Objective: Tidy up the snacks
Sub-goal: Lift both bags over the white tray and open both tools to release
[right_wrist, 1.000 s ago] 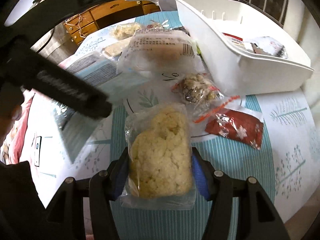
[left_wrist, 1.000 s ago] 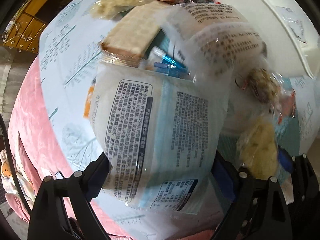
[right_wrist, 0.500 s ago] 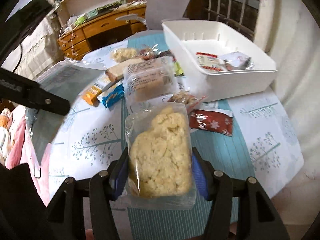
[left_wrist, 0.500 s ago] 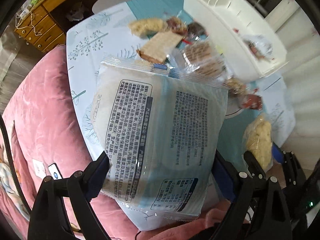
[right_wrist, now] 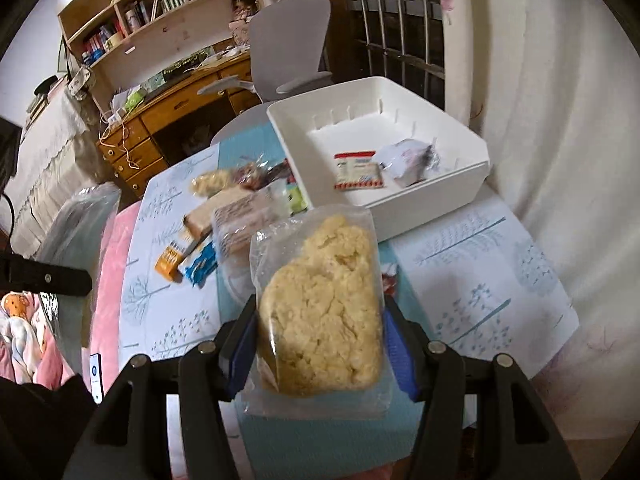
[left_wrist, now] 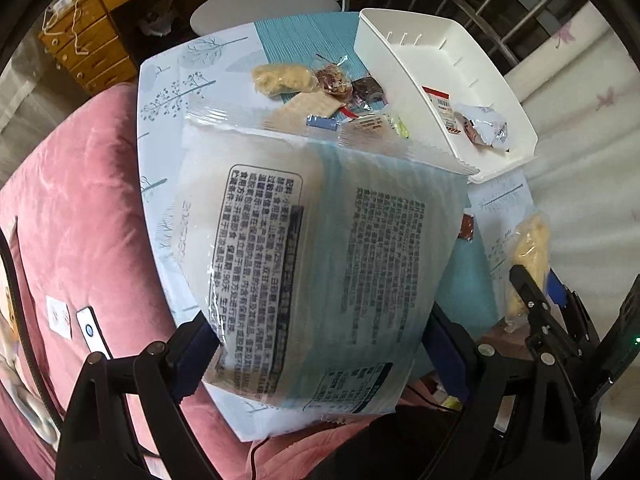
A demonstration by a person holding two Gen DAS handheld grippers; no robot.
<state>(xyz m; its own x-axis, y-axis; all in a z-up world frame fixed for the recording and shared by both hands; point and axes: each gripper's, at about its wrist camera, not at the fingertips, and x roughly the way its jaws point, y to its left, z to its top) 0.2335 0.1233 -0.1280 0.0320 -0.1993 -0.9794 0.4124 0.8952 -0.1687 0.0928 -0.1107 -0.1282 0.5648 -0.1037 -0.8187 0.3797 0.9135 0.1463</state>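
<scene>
My left gripper (left_wrist: 320,356) is shut on a large white and blue snack bag (left_wrist: 316,264) with printed text, held high above the table. My right gripper (right_wrist: 318,344) is shut on a clear packet of pale yellow crumbly pastry (right_wrist: 320,312), also lifted off the table; the packet (left_wrist: 528,256) shows at the right of the left wrist view. A white bin (right_wrist: 448,192) stands at the table's far right with a red-edged packet (right_wrist: 358,172) and a silvery wrapper (right_wrist: 412,160) inside. Several loose snacks (right_wrist: 236,216) lie left of the bin.
The table wears a blue and white tree-print cloth (right_wrist: 480,264). A pink padded seat (left_wrist: 72,220) with a phone (left_wrist: 94,332) lies along its left edge. A grey office chair (right_wrist: 288,44), a wooden desk (right_wrist: 168,120) and a curtain (right_wrist: 560,120) stand behind.
Both grippers have risen well above the table with their packets still held. The table, bin and room now show from higher up.
</scene>
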